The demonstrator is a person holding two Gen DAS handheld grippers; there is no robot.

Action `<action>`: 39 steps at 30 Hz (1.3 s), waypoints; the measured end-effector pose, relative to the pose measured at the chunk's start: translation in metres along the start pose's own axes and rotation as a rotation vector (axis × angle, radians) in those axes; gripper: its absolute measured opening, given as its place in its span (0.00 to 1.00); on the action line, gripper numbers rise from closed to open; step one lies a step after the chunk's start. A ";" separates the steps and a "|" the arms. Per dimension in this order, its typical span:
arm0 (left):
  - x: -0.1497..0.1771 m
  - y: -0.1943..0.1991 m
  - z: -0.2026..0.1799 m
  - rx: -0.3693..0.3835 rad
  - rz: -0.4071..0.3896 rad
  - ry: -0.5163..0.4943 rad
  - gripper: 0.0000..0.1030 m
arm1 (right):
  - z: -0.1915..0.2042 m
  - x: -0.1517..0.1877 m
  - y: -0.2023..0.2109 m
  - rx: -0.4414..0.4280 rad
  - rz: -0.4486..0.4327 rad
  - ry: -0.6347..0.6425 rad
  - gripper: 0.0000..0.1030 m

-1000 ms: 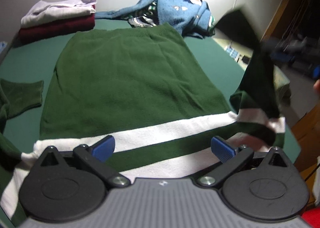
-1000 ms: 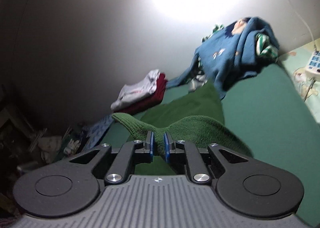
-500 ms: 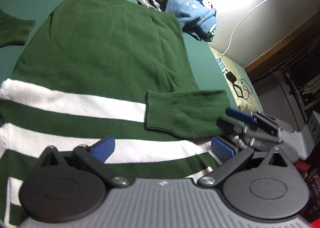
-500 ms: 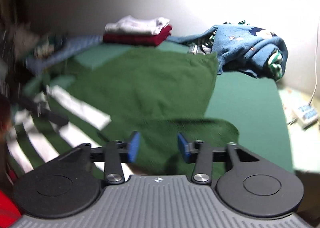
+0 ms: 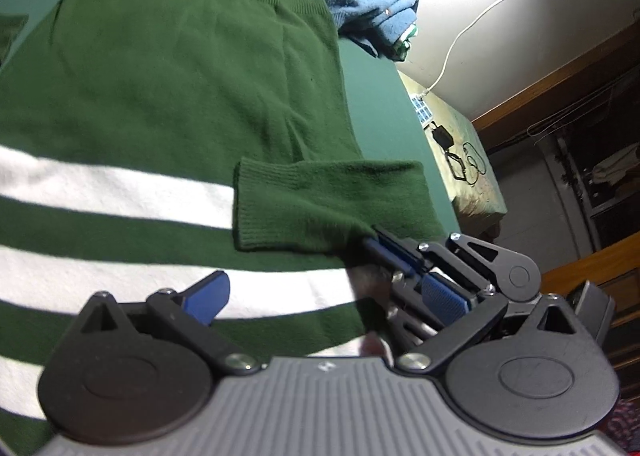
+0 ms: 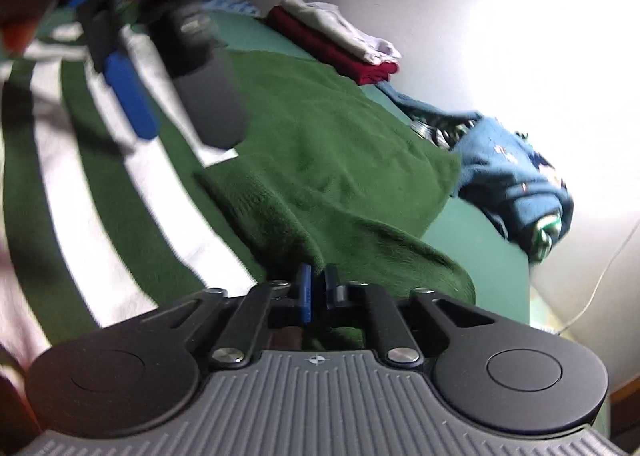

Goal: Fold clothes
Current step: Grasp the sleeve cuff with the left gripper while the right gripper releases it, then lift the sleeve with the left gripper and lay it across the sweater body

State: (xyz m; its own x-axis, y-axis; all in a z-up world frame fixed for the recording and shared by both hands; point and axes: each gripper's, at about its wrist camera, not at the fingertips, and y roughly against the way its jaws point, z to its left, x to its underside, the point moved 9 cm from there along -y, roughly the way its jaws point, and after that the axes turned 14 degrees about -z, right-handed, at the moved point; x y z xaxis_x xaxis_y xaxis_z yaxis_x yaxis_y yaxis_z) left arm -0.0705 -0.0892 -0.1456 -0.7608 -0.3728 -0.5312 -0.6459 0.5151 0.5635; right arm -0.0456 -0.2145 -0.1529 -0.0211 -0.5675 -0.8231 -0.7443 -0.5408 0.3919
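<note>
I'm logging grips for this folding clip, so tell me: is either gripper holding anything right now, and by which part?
The right gripper is shut on the green sweater's folded sleeve, at its near edge. The left gripper is open, holding nothing.

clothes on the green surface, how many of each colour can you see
green with white stripes: 1, the sweater, its sleeve pinched by the right gripper
blue: 1, crumpled sweater
dark red: 1, folded garment
white: 1, folded garment on the red one
total: 4
</note>
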 end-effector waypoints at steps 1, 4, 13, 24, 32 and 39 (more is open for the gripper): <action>0.001 -0.001 -0.001 0.006 0.002 0.011 0.99 | -0.006 -0.003 0.002 0.002 -0.011 -0.043 0.05; 0.000 -0.005 -0.001 0.037 0.005 0.077 0.99 | -0.021 -0.013 0.011 -0.024 -0.068 -0.173 0.05; 0.013 -0.043 -0.016 0.117 0.106 0.211 0.99 | -0.030 -0.012 0.009 -0.029 -0.086 -0.436 0.06; -0.009 -0.065 -0.008 0.093 0.036 0.270 0.94 | -0.021 -0.011 0.020 -0.027 -0.095 -0.476 0.06; -0.015 -0.067 -0.009 0.056 0.014 0.173 0.00 | -0.024 -0.012 0.028 0.005 -0.083 -0.487 0.37; -0.056 -0.036 -0.037 0.019 -0.166 -0.088 0.00 | -0.070 0.004 0.075 0.139 -0.085 -0.556 0.51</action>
State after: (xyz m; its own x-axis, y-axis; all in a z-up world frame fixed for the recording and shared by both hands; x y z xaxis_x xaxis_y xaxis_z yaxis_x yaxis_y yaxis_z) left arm -0.0073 -0.1154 -0.1132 -0.6347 -0.3855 -0.6697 -0.7603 0.4667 0.4518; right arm -0.0550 -0.3006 -0.0985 -0.2775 -0.0937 -0.9562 -0.8387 -0.4618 0.2886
